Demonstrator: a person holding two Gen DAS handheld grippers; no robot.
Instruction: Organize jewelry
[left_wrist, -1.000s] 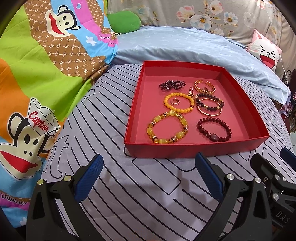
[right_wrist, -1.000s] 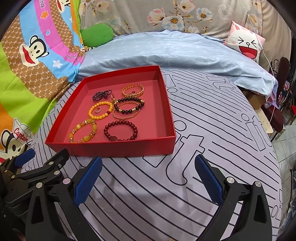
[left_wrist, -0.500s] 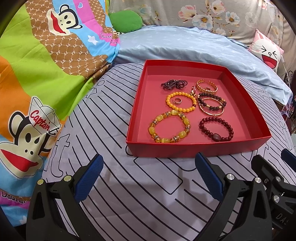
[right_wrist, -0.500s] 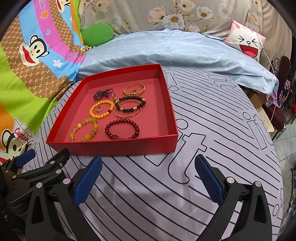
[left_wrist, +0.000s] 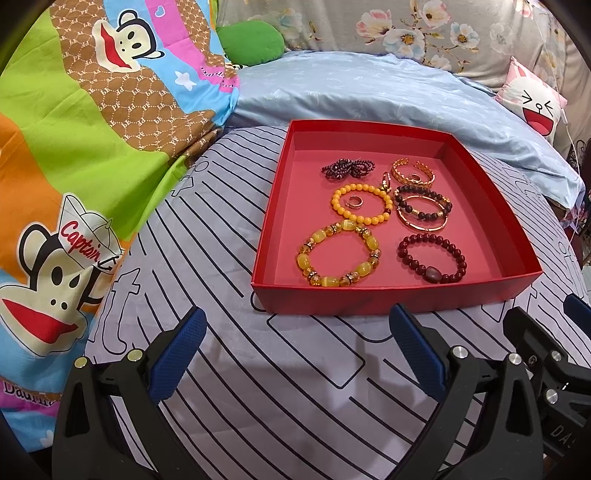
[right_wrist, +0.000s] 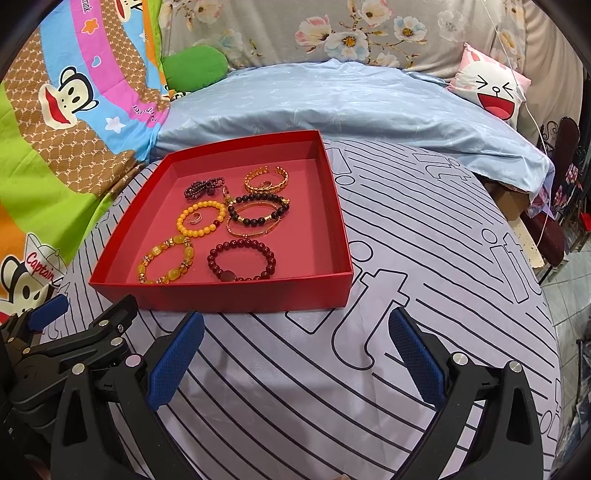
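Observation:
A red tray (left_wrist: 399, 293) (right_wrist: 236, 295) sits on the striped grey sheet. It holds several bracelets: a yellow chunky one (left_wrist: 338, 254) (right_wrist: 166, 260), an orange bead one (left_wrist: 362, 205) (right_wrist: 201, 218) around a small ring (left_wrist: 354, 201), a dark red one (left_wrist: 432, 258) (right_wrist: 242, 260), a black bead one with a gold bangle (left_wrist: 423, 206) (right_wrist: 256, 214), a gold cuff (left_wrist: 413, 171) (right_wrist: 266, 177) and a dark beaded strand (left_wrist: 347, 168) (right_wrist: 203, 186). My left gripper (left_wrist: 295, 350) and right gripper (right_wrist: 295, 350) are open and empty, in front of the tray's near wall.
A colourful monkey-print quilt (left_wrist: 74, 147) lies at the left. A light blue duvet (left_wrist: 369, 92) and a green cushion (left_wrist: 255, 40) lie behind the tray. A pink cartoon pillow (right_wrist: 491, 88) is at the far right. The bed edge drops off at the right (right_wrist: 546, 295).
Both grippers have drifted slightly, so the tray sits a little lower and to the right in both views. The jewelry has not moved.

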